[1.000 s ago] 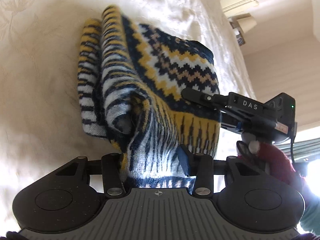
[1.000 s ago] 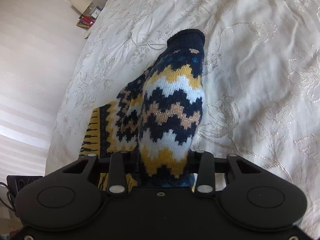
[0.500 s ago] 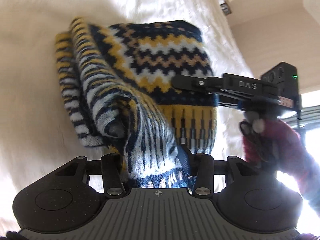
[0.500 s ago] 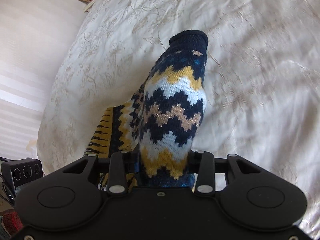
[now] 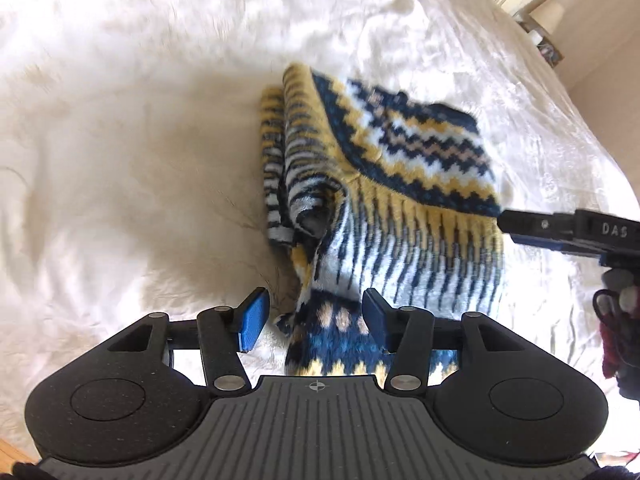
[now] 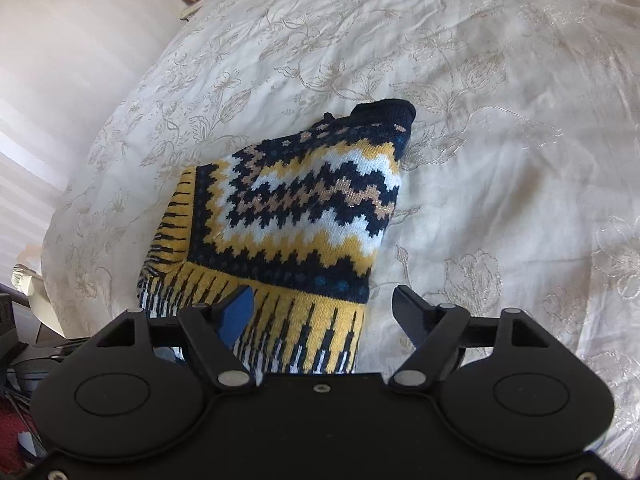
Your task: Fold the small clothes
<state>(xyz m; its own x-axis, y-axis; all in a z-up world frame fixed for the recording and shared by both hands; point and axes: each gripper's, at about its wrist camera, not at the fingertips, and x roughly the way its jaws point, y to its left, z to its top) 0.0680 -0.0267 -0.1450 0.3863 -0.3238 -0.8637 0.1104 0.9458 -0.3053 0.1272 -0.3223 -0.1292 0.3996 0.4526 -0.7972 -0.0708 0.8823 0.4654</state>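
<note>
Since the earlier frames, your navy, yellow and white zigzag-patterned knitted sweater (image 5: 404, 184) has gone from hanging pinched in both claws to lying slack on the bed, and both sets of jaws have spread apart. Its top layer, with the zigzag bands, is folded over a lower layer of yellow, navy and white stripes, and a rolled striped edge bulges out on the left side of the pile in the left wrist view. In the right wrist view the same sweater (image 6: 296, 216) lies as a loose folded heap, its dark navy cuff at the far end.

Your left gripper (image 5: 316, 316) hangs over the near edge of the knit with its jaws opening. The blue-padded left finger stands clear of the fabric over the bedspread, while the right finger sits at the edge of the near navy-and-beige part; the pads are not pressing on it.

Your right gripper (image 6: 324, 304) is also opening, its jaws wide. The yellow-and-navy striped hem lies between them, beside the left pad, and the right finger is over bare bedspread.

Around the sweater spreads the cream bedspread with embroidered flowers (image 6: 500, 128). Your red-gloved right hand (image 5: 618, 344) shows at the right edge of the left wrist view.
</note>
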